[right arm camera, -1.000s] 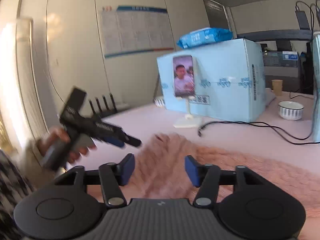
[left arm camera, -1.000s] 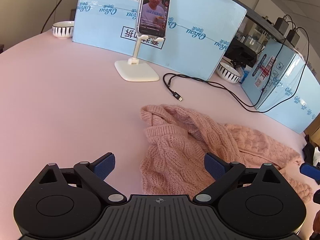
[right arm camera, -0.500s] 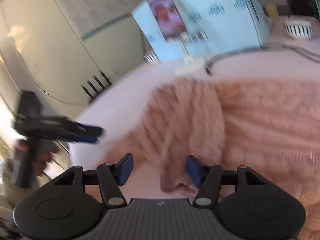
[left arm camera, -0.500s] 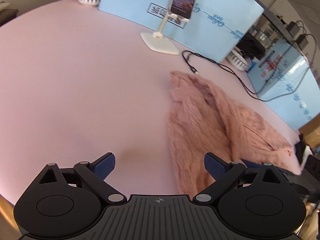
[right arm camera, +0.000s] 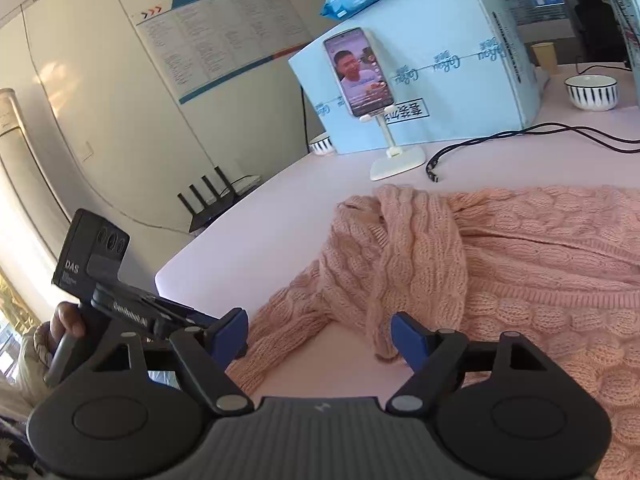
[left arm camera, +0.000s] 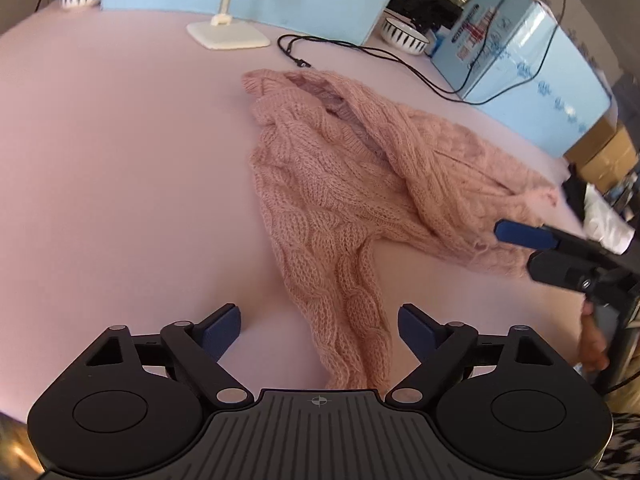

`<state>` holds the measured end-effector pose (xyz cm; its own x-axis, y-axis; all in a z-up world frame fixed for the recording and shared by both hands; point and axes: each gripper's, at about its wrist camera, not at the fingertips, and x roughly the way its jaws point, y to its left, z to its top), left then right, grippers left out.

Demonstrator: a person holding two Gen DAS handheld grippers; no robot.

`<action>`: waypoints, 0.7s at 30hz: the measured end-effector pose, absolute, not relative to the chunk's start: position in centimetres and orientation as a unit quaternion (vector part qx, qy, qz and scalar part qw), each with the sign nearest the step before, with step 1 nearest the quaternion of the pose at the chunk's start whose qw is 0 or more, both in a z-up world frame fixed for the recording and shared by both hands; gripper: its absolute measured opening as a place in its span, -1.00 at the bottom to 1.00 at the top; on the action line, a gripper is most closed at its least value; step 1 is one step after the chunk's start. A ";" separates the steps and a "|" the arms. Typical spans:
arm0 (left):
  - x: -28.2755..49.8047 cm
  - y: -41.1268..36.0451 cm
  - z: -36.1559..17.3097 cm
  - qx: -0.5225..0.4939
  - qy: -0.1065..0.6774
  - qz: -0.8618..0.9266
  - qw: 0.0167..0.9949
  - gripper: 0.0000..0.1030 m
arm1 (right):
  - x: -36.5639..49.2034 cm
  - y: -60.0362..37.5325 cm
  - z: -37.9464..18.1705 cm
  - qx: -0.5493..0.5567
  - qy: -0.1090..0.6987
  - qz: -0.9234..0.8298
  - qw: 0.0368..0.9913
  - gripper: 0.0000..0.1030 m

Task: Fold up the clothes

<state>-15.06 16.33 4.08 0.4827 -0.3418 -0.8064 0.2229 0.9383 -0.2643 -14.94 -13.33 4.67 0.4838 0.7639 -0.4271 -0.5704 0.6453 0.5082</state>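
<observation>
- Sweater (left arm camera: 360, 184): a pink cable-knit garment lay crumpled on the pink desk (left arm camera: 120, 160), near the phone stand (left arm camera: 228, 32) and the loose end of a black cable (left arm camera: 304, 64)
- One sleeve (left arm camera: 352, 312) ran from the bunched body toward the left claw (left arm camera: 320, 326) and passed between its blue pads
- Left claw: jaws were closing, part open; the sleeve lay in the gap, and neither pad pressed on it
- Right claw (right arm camera: 320, 334): jaws were opening, wide apart; bare desk and a hanging knit edge sat between the pads, with nothing gripped
- In the left wrist view, the right claw's blue fingertips (left arm camera: 524, 234) were at the sweater's right-hand edge; contact could not be told
- Behind the garment stood a light-blue carton (right arm camera: 432, 80), a phone (right arm camera: 360, 74) on the stand, and a striped bowl (right arm camera: 591, 92)
- A hand (right arm camera: 66, 320) held the left claw's handle at the desk edge
</observation>
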 end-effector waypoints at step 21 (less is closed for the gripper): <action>-16.7 11.2 8.3 -0.034 0.401 -0.209 0.891 -0.82 | -14.6 -14.4 -0.6 0.225 0.400 0.551 0.697 0.77</action>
<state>-16.70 11.19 8.25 0.5912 -0.4005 -0.7000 0.3455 0.9101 -0.2289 -14.64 -14.38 -0.57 0.0724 0.9477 -0.3108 -0.5880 0.2923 0.7542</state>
